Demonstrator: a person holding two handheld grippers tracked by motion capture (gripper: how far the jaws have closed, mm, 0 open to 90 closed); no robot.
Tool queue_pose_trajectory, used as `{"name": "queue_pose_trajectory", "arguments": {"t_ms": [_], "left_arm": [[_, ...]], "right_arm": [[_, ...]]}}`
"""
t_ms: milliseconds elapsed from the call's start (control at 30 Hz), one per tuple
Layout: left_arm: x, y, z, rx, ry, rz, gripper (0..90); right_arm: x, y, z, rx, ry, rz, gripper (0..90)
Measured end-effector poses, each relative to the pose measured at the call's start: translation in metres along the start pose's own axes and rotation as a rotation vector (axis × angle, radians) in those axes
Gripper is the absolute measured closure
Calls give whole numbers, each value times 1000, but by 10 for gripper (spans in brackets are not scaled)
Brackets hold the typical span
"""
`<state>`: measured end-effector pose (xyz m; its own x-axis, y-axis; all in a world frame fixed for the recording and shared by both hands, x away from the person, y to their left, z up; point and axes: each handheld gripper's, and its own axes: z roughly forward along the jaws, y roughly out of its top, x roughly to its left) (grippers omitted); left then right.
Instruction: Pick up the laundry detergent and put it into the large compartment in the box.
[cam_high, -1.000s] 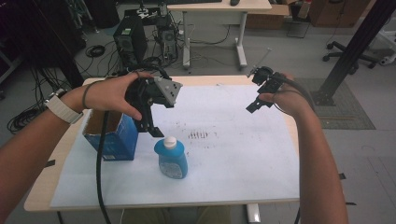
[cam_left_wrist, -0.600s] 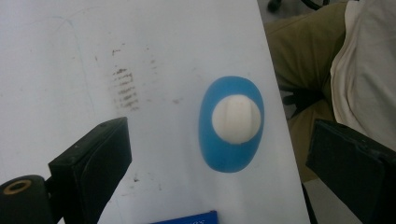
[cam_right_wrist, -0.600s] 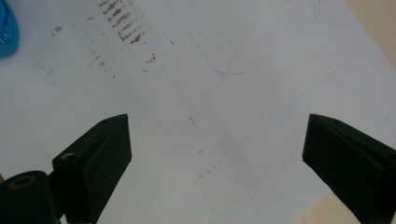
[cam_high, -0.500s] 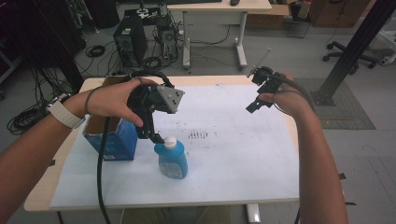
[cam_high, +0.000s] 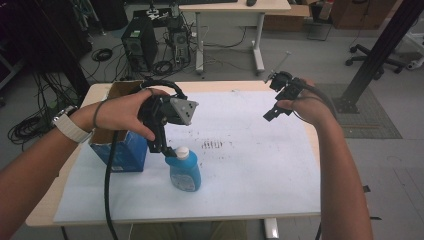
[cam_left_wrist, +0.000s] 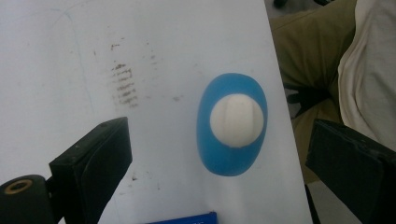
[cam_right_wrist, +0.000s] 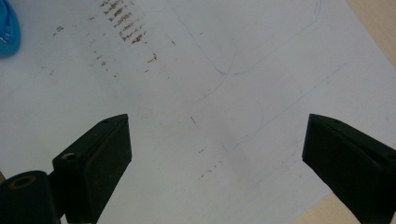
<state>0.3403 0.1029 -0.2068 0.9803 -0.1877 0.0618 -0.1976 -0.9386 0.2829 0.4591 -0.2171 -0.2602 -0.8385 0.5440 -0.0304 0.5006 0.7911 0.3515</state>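
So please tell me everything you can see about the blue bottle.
The blue bottle looks like plastic, with an oval body and a white cap, closed. It stands upright on the white sheet near the table's front edge, beside a blue box. The left gripper hangs open just above the cap; contact cannot be told.

Sheet lies on table, covering most of top. Bottle stands upright on sheet, left of centre, toward near edge. Box on table just left of bottle, at sheet's left edge. Smudge marks on sheet right of bottle. Left gripper directly above bottle cap, jaws either side. Right gripper above sheet's far right part, well apart from bottle.
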Motion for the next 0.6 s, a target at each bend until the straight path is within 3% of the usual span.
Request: {"name": "queue_pose_trajectory", "arguments": {"t_ms": [600], "left_arm": [[-7,1,15,12,0,16,71]], "right_arm": [[1,0,-1,-1,0,2,83]]}}
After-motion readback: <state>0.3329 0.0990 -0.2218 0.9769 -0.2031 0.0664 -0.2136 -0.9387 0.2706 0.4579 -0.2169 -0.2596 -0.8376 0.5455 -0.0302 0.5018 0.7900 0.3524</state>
